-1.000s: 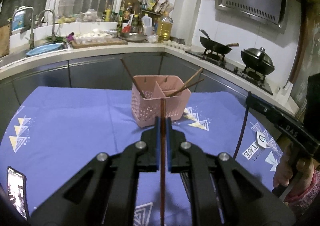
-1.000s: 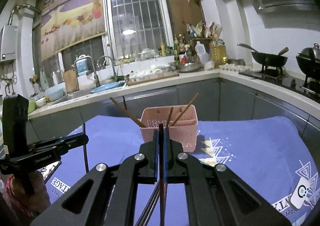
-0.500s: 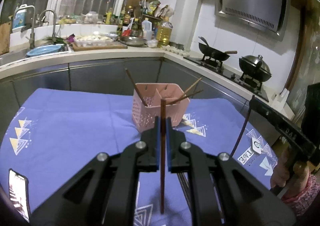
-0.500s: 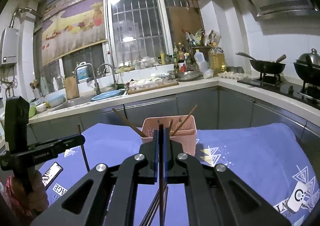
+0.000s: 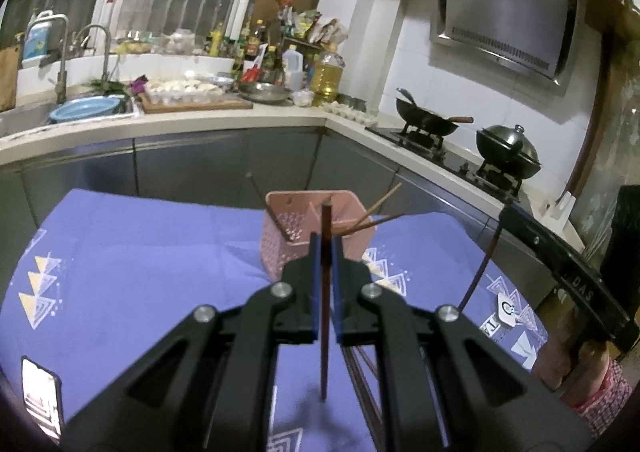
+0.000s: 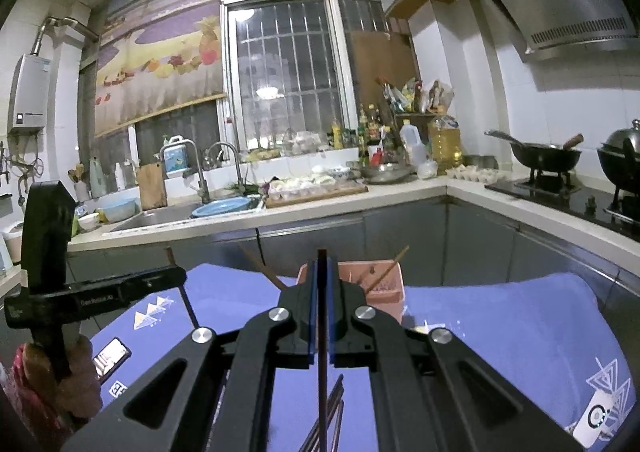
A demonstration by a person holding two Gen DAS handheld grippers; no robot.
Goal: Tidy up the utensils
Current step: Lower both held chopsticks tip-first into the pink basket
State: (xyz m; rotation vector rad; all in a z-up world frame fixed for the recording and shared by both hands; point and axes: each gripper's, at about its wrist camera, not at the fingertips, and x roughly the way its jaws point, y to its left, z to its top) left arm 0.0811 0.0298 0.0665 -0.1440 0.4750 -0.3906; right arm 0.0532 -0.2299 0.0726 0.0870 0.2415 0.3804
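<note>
A pink slotted basket (image 5: 280,252) stands on the purple cloth with several chopsticks leaning out of it. My left gripper (image 5: 326,243) is shut on a dark brown chopstick (image 5: 324,356), held upright above the cloth, short of the basket. My right gripper (image 6: 321,266) is likewise shut on an upright dark chopstick (image 6: 321,392), with the basket (image 6: 386,292) just beyond it. Each wrist view shows the other gripper from the side: the right one (image 5: 560,272) with its chopstick (image 5: 480,276) hanging down, the left one (image 6: 104,294) with its chopstick (image 6: 188,304).
More chopsticks (image 6: 336,404) lie on the purple cloth (image 5: 140,272) below my grippers. A phone (image 5: 40,392) lies at the cloth's near left corner. Behind run the counter with a sink (image 6: 168,211), bottles, and a stove with a wok (image 5: 428,123).
Both grippers have risen a little, each with its chopstick lifted off the cloth. The basket now sits lower in both views.
</note>
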